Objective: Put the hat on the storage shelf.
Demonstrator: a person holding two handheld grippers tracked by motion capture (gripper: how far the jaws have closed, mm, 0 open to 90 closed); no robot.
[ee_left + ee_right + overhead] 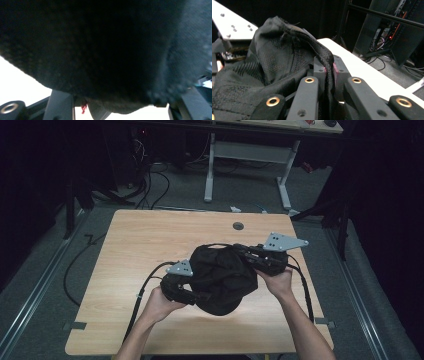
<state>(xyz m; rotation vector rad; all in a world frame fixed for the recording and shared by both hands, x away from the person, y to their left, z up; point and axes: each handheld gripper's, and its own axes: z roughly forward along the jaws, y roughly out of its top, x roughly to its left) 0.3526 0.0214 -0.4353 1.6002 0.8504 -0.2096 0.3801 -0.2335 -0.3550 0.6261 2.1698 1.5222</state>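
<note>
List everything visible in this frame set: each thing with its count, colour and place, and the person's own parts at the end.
Cloth: one, black, knitted or mesh, bunched over the table's middle between both grippers.
Table: one, light wood top.
Grommet: one, dark, round, near the table's far edge.
Desk frame: one, white-legged, on the floor beyond the table.
Cables: several, black, on the grey floor behind the table.
Right gripper: one, black, jaws pinched on the cloth's hem.
Left gripper: one, black, at the cloth's left edge, cloth between its jaws; grip unclear.
Hands: two, at the near edge.
</note>
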